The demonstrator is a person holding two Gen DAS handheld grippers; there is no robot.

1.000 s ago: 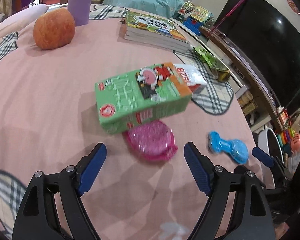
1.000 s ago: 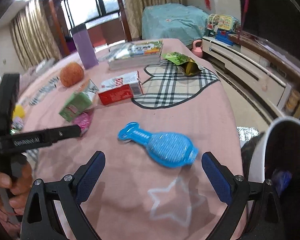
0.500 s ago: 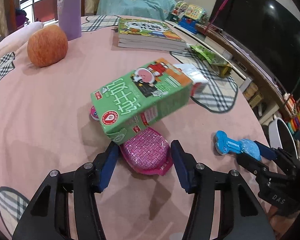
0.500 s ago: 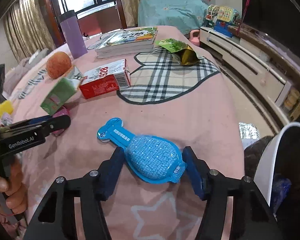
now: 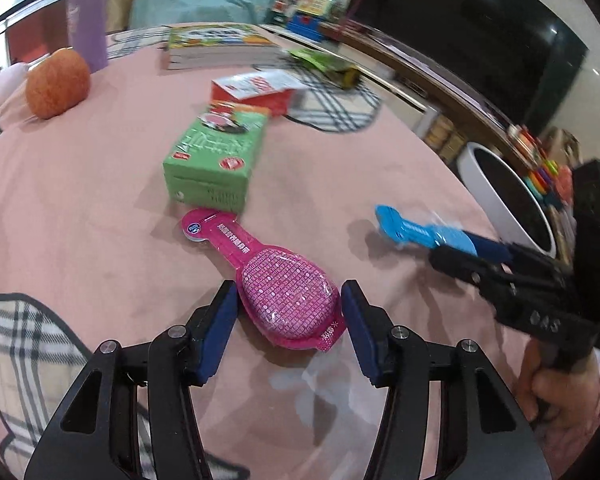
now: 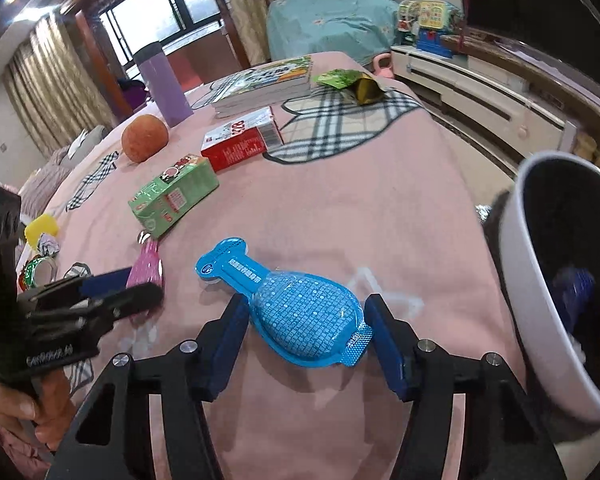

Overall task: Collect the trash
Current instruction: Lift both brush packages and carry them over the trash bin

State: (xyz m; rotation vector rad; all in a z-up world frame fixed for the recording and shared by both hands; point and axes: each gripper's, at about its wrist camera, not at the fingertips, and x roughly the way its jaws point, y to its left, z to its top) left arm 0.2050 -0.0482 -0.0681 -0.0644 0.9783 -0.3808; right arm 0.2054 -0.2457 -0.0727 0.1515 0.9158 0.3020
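Observation:
A pink blister pack (image 5: 236, 240) lies on the pink tablecloth, its wide end between the pads of my left gripper (image 5: 289, 298), which is shut on it. A matching blue blister pack (image 6: 236, 268) has its wide end clamped in my right gripper (image 6: 306, 308). In the left wrist view the blue pack (image 5: 412, 232) and the right gripper (image 5: 480, 248) are at the right. The right wrist view has the left gripper (image 6: 112, 284) at the left with the pink pack (image 6: 146, 268) in it. A white bin (image 6: 540, 280) stands off the table's right edge.
A green carton (image 5: 216, 156) and a red carton (image 5: 256, 88) lie beyond the pink pack. Farther back are an orange fruit (image 5: 58, 82), a purple flask (image 5: 88, 16), a book stack (image 5: 216, 46) and a green snack bag (image 6: 352, 82). Small wrappers (image 6: 40, 236) lie at the left.
Both grippers went from open to shut on their packs. The pink pack has slid out from under the green carton, which now lies flat. The bin looms nearer in the right wrist view.

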